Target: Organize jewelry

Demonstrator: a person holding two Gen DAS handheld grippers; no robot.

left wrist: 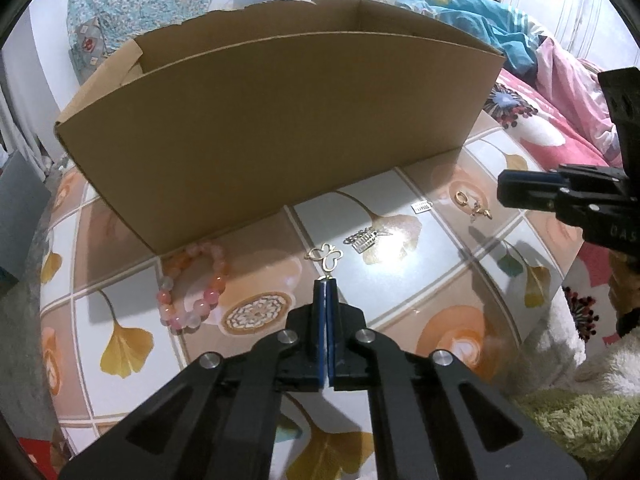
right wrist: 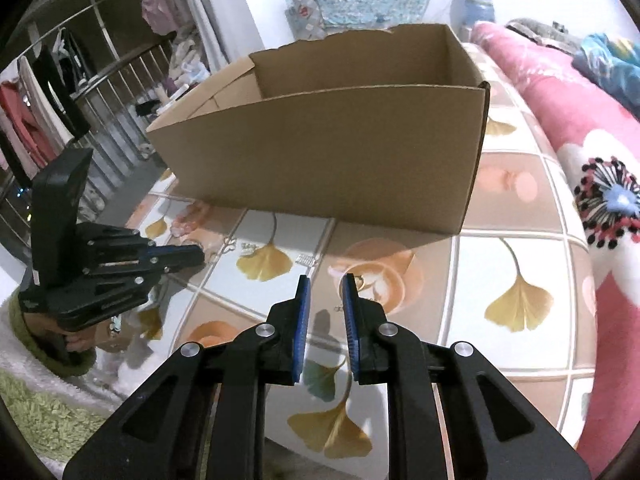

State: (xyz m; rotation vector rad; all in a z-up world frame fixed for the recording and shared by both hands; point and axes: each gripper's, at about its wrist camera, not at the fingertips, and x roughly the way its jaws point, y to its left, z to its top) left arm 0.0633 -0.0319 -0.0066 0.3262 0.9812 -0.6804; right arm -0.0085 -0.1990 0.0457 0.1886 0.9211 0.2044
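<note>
Ginkgo leaves and coffee cups pattern the glossy tablecloth [left wrist: 132, 236] under my 2 grippers, with a pink floral blanket [right wrist: 600, 200] bunched along its far side. Closest to my work is the gold butterfly earring [left wrist: 325, 257], lying flat on the cloth; my left gripper [left wrist: 327, 282] has its blue pads pressed together right at the earring's near end, and a small gold tip shows at the pad tips, so it looks pinched there. Beside the butterfly lies a silver comb-shaped piece [left wrist: 366, 240], then a small silver rectangular charm [left wrist: 422, 206], and farther over a gold hoop earring [left wrist: 462, 198] with a little gold dangle [left wrist: 482, 212] next to it. On the other side a pink and orange bead bracelet [left wrist: 192, 284] rests against the foot of the open cardboard box [left wrist: 260, 132], which stands behind all the pieces. My right gripper [right wrist: 325, 280] hovers over the cloth with its pads slightly parted and nothing between them, near the hoop.
</note>
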